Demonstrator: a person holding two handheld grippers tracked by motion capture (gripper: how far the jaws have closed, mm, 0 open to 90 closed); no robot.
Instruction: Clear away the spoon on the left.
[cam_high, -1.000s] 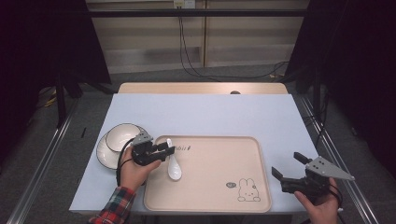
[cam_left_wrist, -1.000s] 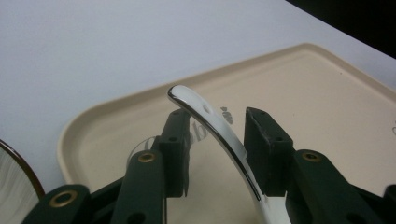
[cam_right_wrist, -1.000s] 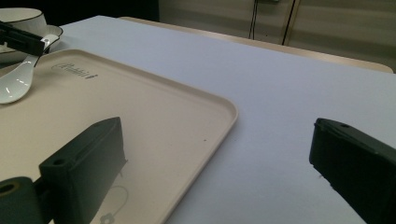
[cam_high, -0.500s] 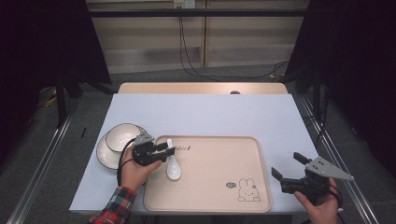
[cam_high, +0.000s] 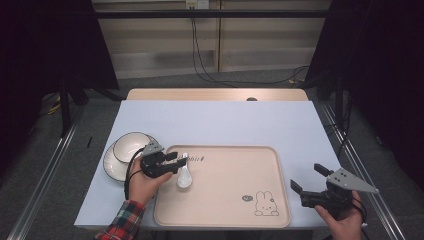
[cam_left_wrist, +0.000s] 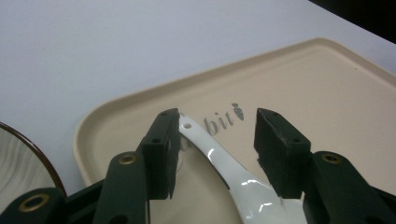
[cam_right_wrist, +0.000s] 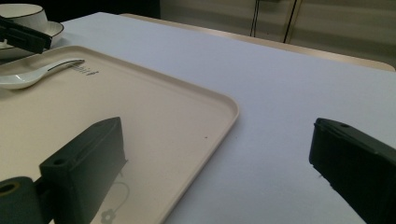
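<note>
A white ceramic spoon (cam_high: 184, 176) lies on the beige tray (cam_high: 230, 190) near its left end, handle pointing away from the person. My left gripper (cam_high: 179, 164) reaches over the tray's left rim, and its jaws have just been opening. In the left gripper view the spoon (cam_left_wrist: 224, 163) lies between the jaws of the left gripper (cam_left_wrist: 217, 116): its handle runs close beside the left jaw and the right jaw stands well apart. My right gripper (cam_high: 307, 178) hovers open and empty off the tray's right edge. In the right gripper view the right gripper (cam_right_wrist: 219, 128) straddles the tray's corner (cam_right_wrist: 205, 98).
A white bowl (cam_high: 127, 146) sits on a dark-rimmed plate (cam_high: 111, 167) left of the tray, just behind the left hand. The tray carries a small rabbit print (cam_high: 264, 204) at its near right. The pale table (cam_high: 225, 122) stretches behind the tray to a wooden far edge.
The left gripper's jaws stand wider apart around the spoon handle than before. The spoon, both hands and the right gripper have stayed where they were.
</note>
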